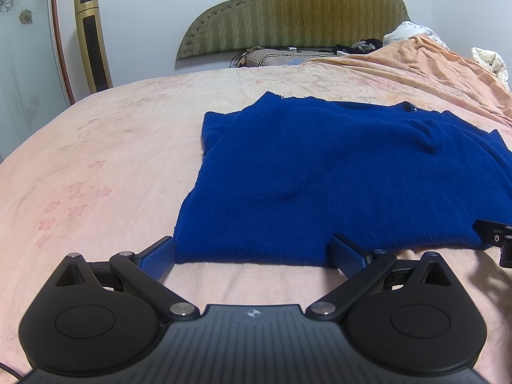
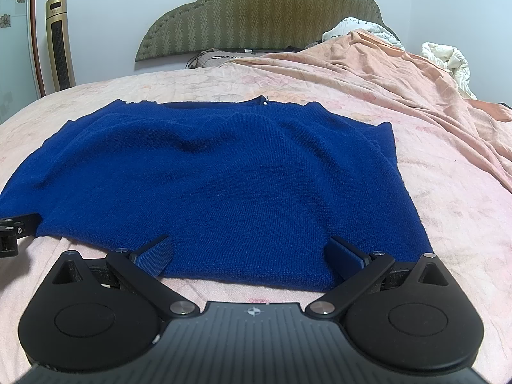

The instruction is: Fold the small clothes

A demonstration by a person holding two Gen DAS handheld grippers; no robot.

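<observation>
1. The sweater [image 2: 224, 176] is deep blue, plain knit.
2. The bedsheet [image 1: 96, 147] is pale pink with faint pink flowers.
3. The blanket [image 2: 400, 73] is peach-orange.
4. The headboard [image 1: 288, 12] is olive green with a zigzag pattern.
5. The tower fan [image 1: 91, 41] is gold with a black grille.
6. Each gripper [image 1: 252, 256] is black, its pads [image 1: 158, 257] blue.

Blue knit sweater [image 2: 224, 185] flat on bed, sleeves folded in.

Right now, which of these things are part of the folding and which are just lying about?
Part of the job:
blue knitted sweater
left gripper, open
right gripper, open

Just lying about:
gold tower fan
crumpled white quilt
rumpled peach blanket
padded olive headboard
</observation>
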